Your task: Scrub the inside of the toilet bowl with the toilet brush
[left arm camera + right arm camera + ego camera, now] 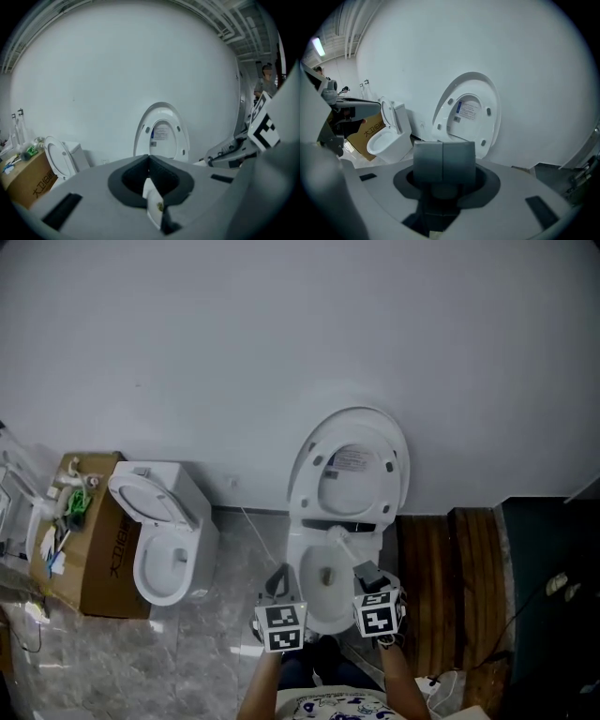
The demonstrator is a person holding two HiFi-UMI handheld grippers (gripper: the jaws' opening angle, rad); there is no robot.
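**Brush at the bowl's back rim, both tongs closed**

Handling first, as a judgement. The toilet brush (343, 546) looks like a slim white plastic rod, so it should be light and stiff. Its smooth round handle could twist or slip between flat pads, more so when wet. The best hold is high on the handle, well away from the head, clamped squarely so it cannot roll during scrubbing.

In the head view the brush slants across the toilet bowl (305, 601) at about 1 o'clock from the bowl's middle. It runs from near the hinge down to the tips of the right tongs (366, 572). Those tongs have their pads (429, 161) pressed flush, and nothing shows between them in their own view. Whether the handle is pinched lower down I cannot tell. The left tongs (278, 580), at the bowl's 8 o'clock, also meet at the tips. A white sliver with a yellowish spot shows beneath them, and I cannot identify it.

Writing: a sticker (468, 110) with a blue patch sits inside the raised lid (352, 460), its print too small to read. The cardboard box (103, 554), at 9 o'clock beyond a second toilet (164, 554), bears dark Chinese characters too small to read with certainty.
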